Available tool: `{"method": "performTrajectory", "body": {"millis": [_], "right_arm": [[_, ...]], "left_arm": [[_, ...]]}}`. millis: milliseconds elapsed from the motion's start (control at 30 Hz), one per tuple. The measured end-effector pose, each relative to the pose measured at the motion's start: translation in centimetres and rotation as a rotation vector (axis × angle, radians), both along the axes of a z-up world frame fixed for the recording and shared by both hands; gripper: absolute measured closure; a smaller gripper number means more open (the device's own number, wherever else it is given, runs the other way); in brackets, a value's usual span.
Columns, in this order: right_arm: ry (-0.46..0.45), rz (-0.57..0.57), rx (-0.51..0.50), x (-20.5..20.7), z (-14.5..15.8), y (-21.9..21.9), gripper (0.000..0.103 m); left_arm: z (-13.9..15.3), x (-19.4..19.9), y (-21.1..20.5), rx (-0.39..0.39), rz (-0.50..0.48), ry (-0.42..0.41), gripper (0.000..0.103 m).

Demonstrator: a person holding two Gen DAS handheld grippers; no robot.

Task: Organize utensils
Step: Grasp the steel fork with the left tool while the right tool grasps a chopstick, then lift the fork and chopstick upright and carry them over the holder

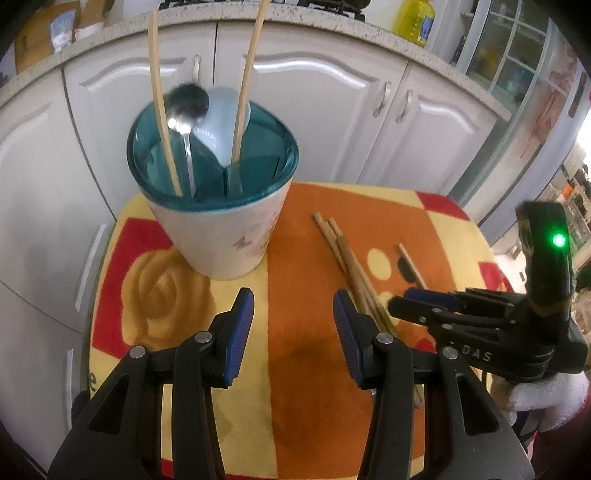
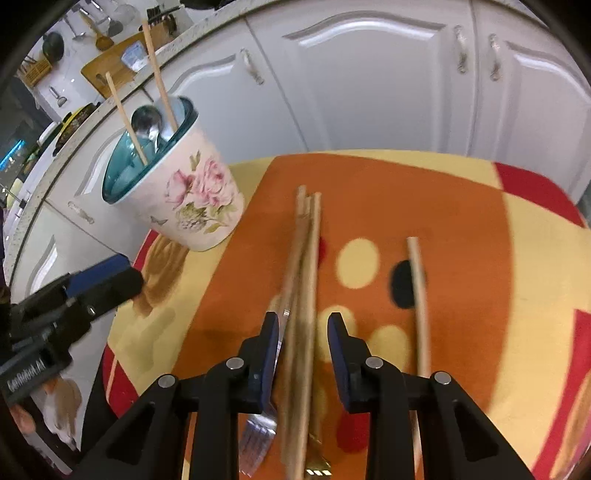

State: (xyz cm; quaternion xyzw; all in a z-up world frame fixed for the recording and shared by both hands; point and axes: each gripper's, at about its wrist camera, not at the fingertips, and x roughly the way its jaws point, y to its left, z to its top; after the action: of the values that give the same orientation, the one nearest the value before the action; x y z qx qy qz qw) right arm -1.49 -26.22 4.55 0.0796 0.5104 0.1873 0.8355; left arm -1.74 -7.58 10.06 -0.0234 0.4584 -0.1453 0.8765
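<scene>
A floral utensil cup (image 1: 221,236) with a teal divided insert stands on the orange and yellow cloth (image 1: 303,369); it also shows in the right wrist view (image 2: 192,192). It holds two chopsticks (image 1: 162,122), a metal spoon (image 1: 184,110) and a pale blue spoon (image 1: 225,122). A bundle of chopsticks (image 2: 306,280) lies on the cloth, with one loose chopstick (image 2: 419,299) to its right. A silver fork (image 2: 258,435) and a gold fork (image 2: 317,469) lie under the bundle. My left gripper (image 1: 293,332) is open and empty in front of the cup. My right gripper (image 2: 303,354) is open, its jaws either side of the bundle.
White kitchen cabinets (image 1: 314,110) with a speckled counter stand just behind the small table. A yellow oil bottle (image 1: 413,18) sits on the counter. The table edge drops off at left and right. The right gripper (image 1: 424,302) shows in the left wrist view.
</scene>
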Motion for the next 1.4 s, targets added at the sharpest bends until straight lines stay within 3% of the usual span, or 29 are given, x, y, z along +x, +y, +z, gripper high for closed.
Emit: {"method": "performTrajectory", "body": {"millis": [100,433,567,767,833,900,967,1067,1200,1400], "right_arm": [[-0.008,-0.009,-0.001,0.7,0.0,0.3,0.076],[0.002,-0.159,-0.05,1.1,-0.3,-6.3,0.076],[0.016,-0.144,-0.078,1.9,-1.1,-6.7,0.076],[0.022,-0.111,-0.115,3.1,-2.1,-5.9,0.076],[0.015,-0.105,-0.124,3.4,-2.1,-5.8,0.081],[0.014,-0.103,-0.129,3.8,-2.2,-5.9,0.09],[0.014,-0.092,-0.135,4.0,-2.2,-6.1,0.095],[0.007,-0.066,-0.152,4.2,-2.1,-5.8,0.098],[-0.015,-0.057,-0.139,3.7,-1.5,-5.7,0.098],[-0.069,-0.066,-0.057,1.7,1.5,-6.8,0.098]], "left_arm": [[-0.9,0.5,0.0,-0.005,0.006,0.027,0.059],[-3.4,3.0,-4.0,-0.083,-0.068,0.104,0.059],[-3.9,4.5,-5.7,-0.085,-0.068,0.119,0.059],[-5.1,6.3,-7.5,-0.027,-0.06,0.135,0.059],[-5.6,7.1,-7.7,-0.028,-0.06,0.154,0.059],[-6.0,7.6,-8.1,-0.024,-0.066,0.164,0.062],[-6.5,8.0,-8.5,-0.011,-0.074,0.171,0.083],[-6.6,8.2,-8.5,-0.011,-0.062,0.167,0.092],[-6.2,7.8,-7.7,-0.052,-0.066,0.185,0.093],[-3.5,5.6,-5.9,-0.087,-0.096,0.13,0.093]]}}
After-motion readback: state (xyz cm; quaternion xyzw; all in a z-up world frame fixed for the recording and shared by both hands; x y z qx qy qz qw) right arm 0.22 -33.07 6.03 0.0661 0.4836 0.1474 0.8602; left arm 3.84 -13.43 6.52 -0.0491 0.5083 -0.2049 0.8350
